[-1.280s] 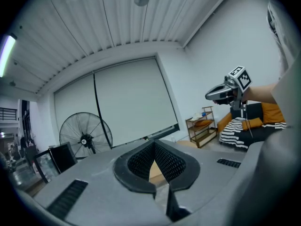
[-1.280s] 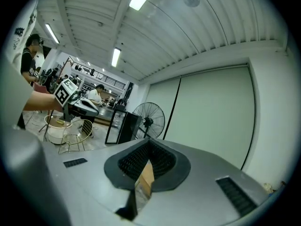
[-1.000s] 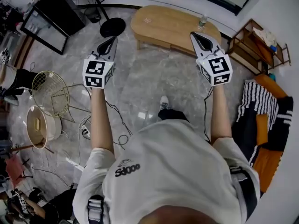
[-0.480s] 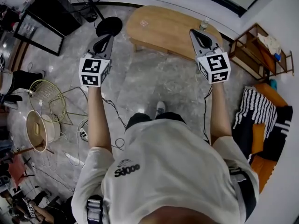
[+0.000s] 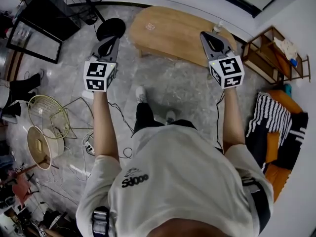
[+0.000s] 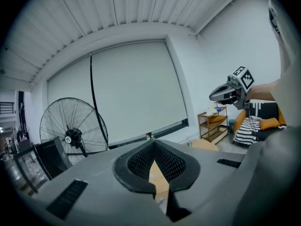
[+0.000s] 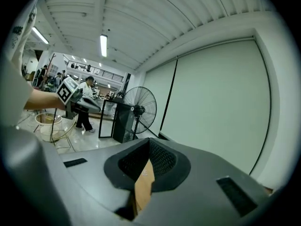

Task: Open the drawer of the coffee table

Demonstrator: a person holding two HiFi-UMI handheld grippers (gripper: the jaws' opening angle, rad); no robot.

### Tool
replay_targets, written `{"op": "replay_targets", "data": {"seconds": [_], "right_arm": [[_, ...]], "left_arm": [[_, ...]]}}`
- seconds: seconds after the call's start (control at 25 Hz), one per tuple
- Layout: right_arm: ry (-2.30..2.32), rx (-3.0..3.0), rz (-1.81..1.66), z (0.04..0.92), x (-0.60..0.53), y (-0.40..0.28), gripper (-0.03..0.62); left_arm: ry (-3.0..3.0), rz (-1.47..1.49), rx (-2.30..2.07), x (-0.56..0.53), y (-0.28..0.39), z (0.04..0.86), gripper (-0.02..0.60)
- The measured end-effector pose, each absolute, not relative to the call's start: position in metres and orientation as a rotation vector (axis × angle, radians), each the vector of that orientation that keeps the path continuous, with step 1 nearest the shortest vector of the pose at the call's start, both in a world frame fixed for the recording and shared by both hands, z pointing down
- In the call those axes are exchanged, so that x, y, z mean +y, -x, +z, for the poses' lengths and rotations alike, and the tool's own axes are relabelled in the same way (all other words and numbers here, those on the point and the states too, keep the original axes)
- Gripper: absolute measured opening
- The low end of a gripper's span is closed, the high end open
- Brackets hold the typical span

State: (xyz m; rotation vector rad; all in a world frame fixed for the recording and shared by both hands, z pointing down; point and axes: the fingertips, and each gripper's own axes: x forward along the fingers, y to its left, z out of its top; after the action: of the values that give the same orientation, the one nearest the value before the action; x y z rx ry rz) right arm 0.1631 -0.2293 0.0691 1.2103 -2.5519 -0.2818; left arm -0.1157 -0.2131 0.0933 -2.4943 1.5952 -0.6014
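We hold two grippers side by side, the left gripper (image 5: pixel 111 42) and the right gripper (image 5: pixel 207 37). Each has its jaws pressed together on nothing. Ahead lies open marble floor (image 5: pixel 182 85), with one wire basket (image 5: pixel 45 110) well off to the left. Beyond stands one oval wooden coffee table (image 5: pixel 173 31), apart from both grippers; its drawer cannot be seen. One fan base (image 5: pixel 110 28) stands just beside its left end, and one shelf (image 5: pixel 266 58) to its right.

Studio hall: coffee table (image 5: pixel 177 33), floor fan (image 6: pixel 71 134)

Oval wooden coffee table (image 5: pixel 173 33) by wall
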Motion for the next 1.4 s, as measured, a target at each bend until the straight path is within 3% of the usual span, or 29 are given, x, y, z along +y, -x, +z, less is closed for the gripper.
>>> {"op": "replay_targets", "data": {"seconds": [0.44,0.68,1.4], "right_arm": [[-1.387,-2.459,-0.264,0.082,-0.363,-0.07,0.005],[-1.521,-2.468,-0.191,0.097,-0.403,-0.061,0.005],[-1.494,-2.339,-0.189,0.312,-0.374,-0.113,0.005]], "left_arm": [[2.573,-0.513,1.461,-0.368,0.216,0.101,0.018],[2.595,-0.468,1.374,-0.429,0.245,0.118,0.018],[2.595,-0.496,1.407,-0.413,0.209,0.325,0.018]]}}
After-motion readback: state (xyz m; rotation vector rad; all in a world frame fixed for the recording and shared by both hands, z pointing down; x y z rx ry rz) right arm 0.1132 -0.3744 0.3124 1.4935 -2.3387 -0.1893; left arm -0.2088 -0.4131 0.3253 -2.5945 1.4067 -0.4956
